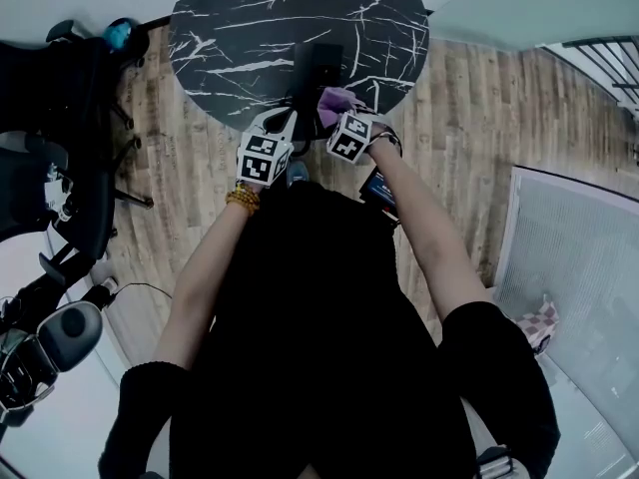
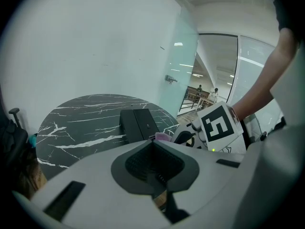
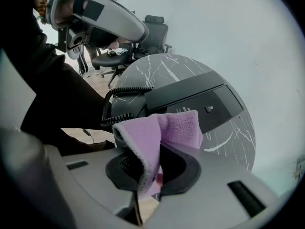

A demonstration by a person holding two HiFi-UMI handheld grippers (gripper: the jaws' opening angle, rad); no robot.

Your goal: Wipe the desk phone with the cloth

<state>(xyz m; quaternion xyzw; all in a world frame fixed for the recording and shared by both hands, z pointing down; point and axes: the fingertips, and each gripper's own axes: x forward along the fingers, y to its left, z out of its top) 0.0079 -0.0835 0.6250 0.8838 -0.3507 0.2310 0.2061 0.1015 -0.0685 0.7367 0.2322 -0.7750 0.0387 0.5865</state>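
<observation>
Head view looks down on a round black marble-patterned counter (image 1: pixel 240 28), with the black desk phone (image 1: pixel 318 68) lying near its edge closest to the person. Both claws hover at that edge, side by side, just short of the phone. The left claw (image 1: pixel 283 123) has its jaws drawn together with nothing between them. The right claw (image 3: pixel 145 190) has its jaws closed on the purple cloth (image 3: pixel 167 128), which bunches up above the jaws and flops forward toward the phone. Whether the cloth touches the phone I cannot tell. The right gripper view shows the phone's coiled cord (image 3: pixel 119 104) running off its near end. Beyond the counter stands a black office chair (image 3: pixel 143 37) on the wooden floor (image 1: pixel 469 138).
</observation>
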